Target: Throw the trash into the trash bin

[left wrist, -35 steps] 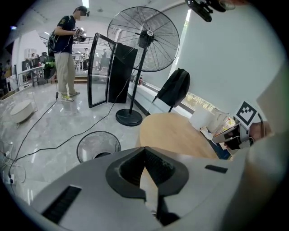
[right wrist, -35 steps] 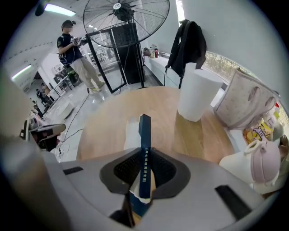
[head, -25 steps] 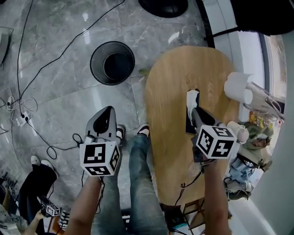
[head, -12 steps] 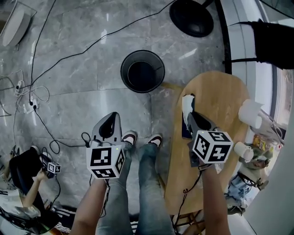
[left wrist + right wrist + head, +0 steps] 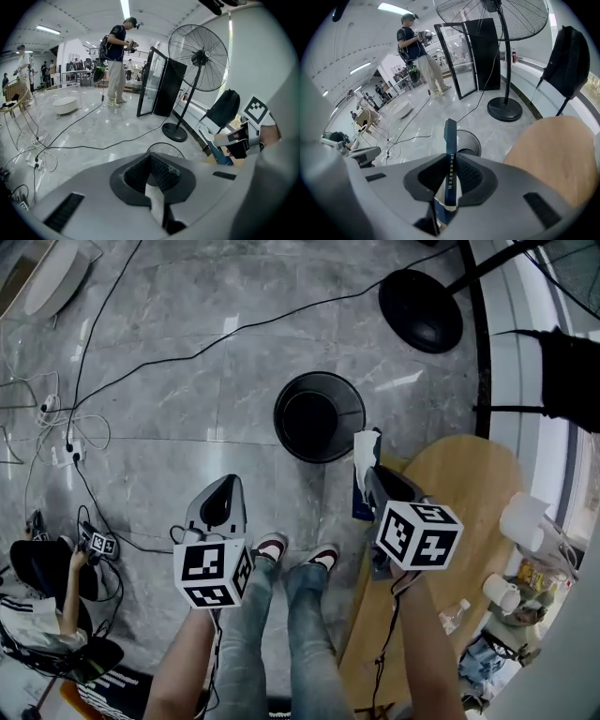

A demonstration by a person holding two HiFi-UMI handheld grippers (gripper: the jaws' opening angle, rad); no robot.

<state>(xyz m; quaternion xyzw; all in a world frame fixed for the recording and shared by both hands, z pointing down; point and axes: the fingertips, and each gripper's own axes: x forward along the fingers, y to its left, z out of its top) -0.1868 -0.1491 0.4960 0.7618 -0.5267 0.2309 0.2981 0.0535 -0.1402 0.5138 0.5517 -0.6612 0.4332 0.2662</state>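
Marble floor (image 5: 187,381) spreading below; bin (image 5: 319,416) standing open. Right gripper (image 5: 368,472) clamping blue carton (image 5: 450,140), hovering near bin rim, off table (image 5: 459,493) edge. Left gripper (image 5: 223,487) pointing down, jaws together, nothing evident. Drop not yet done.

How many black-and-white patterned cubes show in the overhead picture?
3: left cube, lower centre-left; right cube, right of centre; small cube beside a seated person at the left edge. More may be hidden.
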